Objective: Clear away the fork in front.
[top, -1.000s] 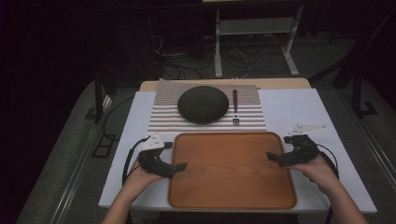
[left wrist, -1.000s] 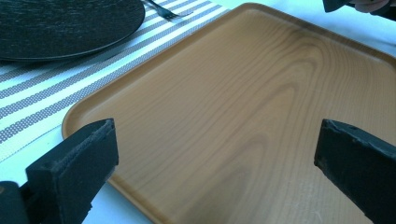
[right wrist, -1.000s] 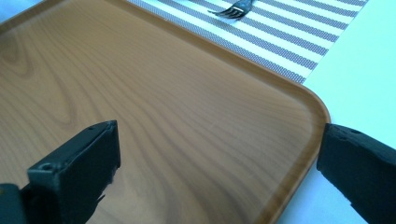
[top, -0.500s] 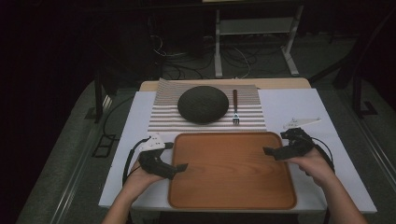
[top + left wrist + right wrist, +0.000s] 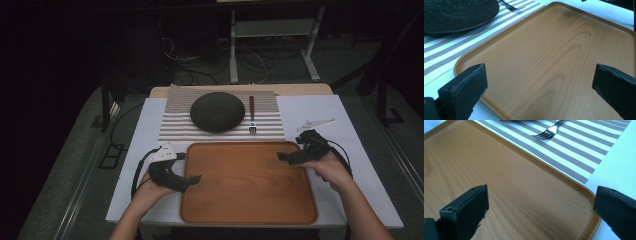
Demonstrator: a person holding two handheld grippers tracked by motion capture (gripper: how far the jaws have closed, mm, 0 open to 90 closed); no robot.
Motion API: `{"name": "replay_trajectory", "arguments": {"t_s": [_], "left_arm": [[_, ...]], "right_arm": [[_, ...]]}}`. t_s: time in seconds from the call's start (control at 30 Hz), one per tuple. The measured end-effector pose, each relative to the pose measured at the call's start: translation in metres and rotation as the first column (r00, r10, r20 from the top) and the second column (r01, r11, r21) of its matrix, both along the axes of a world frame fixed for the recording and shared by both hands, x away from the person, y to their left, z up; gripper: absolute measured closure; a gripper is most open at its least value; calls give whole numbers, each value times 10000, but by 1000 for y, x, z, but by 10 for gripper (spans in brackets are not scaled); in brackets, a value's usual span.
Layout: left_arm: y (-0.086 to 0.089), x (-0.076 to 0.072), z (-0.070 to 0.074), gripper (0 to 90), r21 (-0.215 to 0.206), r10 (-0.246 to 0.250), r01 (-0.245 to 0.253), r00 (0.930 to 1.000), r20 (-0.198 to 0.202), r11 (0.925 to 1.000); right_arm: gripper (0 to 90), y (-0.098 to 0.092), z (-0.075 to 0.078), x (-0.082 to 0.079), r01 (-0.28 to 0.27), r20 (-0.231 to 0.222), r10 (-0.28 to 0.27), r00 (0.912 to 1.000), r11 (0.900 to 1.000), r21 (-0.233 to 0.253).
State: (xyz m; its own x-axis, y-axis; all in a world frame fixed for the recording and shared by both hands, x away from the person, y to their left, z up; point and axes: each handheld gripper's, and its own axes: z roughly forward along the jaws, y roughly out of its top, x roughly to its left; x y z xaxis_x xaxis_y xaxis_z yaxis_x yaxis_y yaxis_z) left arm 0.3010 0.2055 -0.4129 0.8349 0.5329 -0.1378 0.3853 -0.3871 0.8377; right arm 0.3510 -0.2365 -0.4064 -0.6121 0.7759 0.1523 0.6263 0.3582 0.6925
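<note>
Both grippers, left [image 5: 192,179] and right [image 5: 282,156], hang wide open and hold nothing over opposite edges of the tray [image 5: 248,215], as the high view shows; whether they touch it is unclear. Each gripper view adds the tray's wood grain and raised rim between spread jaws. Bare, orange-brown, the tray lies at the table's near edge, just before the striped mat [image 5: 176,125] bearing a dark plate [image 5: 217,111] and fork [image 5: 252,120].

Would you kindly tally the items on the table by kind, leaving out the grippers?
Wooden tray: 1
Dark plate: 1
Fork: 1
Striped placemat: 1
Total: 4
</note>
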Motion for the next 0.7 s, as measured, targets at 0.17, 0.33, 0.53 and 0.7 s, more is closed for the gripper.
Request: {"name": "replay_trajectory", "arguments": {"t_s": [0.17,0.33,0.53,0.7], "left_arm": [[0,0,0,0,-4,13,-13,10000,14,10000],[-1,-1,0,0,-39,5,-5,10000,25,10000],[0,-1,1,0,-99,70,-69,10000,48,9999],[0,-1,1,0,-81,29,-28,10000,66,10000]], "right_arm": [[1,4,1,6,-29,-45,29,10000,10000,-35],[1,10,1,16,-31,-176,28,9998,9999,-148],[0,15,4,26,-52,-227,47,9997,9997,-229],[1,19,7,35,-17,-262,10,9997,9997,-242]]}}
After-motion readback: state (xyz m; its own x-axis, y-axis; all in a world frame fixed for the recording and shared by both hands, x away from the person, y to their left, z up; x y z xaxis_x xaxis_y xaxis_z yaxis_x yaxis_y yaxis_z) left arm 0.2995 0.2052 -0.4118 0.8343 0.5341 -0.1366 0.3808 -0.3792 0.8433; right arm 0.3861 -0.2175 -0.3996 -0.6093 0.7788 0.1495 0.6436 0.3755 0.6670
